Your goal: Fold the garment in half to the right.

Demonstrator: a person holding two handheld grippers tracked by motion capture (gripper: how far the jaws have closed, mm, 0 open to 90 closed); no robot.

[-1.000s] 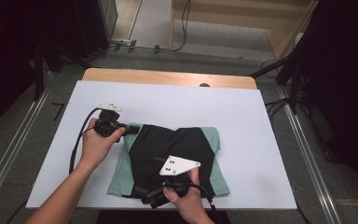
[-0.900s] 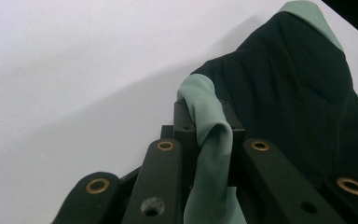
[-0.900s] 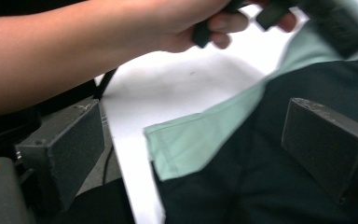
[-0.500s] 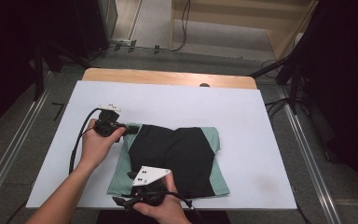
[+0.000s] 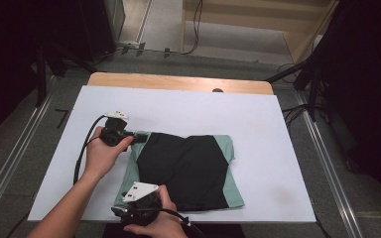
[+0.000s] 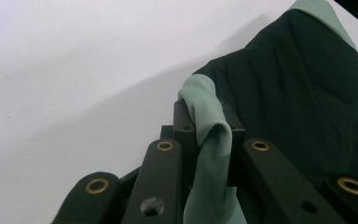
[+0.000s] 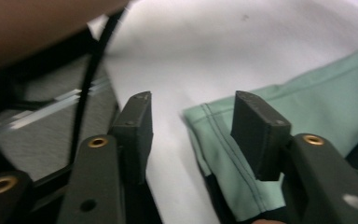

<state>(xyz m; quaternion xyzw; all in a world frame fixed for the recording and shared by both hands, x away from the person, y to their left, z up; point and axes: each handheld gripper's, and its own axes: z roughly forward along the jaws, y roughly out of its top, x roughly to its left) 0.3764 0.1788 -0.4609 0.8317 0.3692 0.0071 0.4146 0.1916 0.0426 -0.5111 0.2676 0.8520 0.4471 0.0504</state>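
white table sheet [image 5: 258, 119] bare beyond and right of folded green-black garment [image 5: 188, 168]; left hand [image 5: 101, 151] and cable [image 5: 82, 153] block its left edge.

The person's forearms are bare, with no sleeve on either, and each hand carries a black handheld two-jaw gripper: the left gripper [image 5: 138, 138] trails a thin black cable in a loop and bears a small white block on top, while the right gripper [image 5: 121, 214] is topped by a pale grey three-cornered plate with small dark dots. Both have flat matt-black jaw links pinned with brass-coloured ringed rivets, ending in blocky rectangular black pads [image 7: 256, 130].
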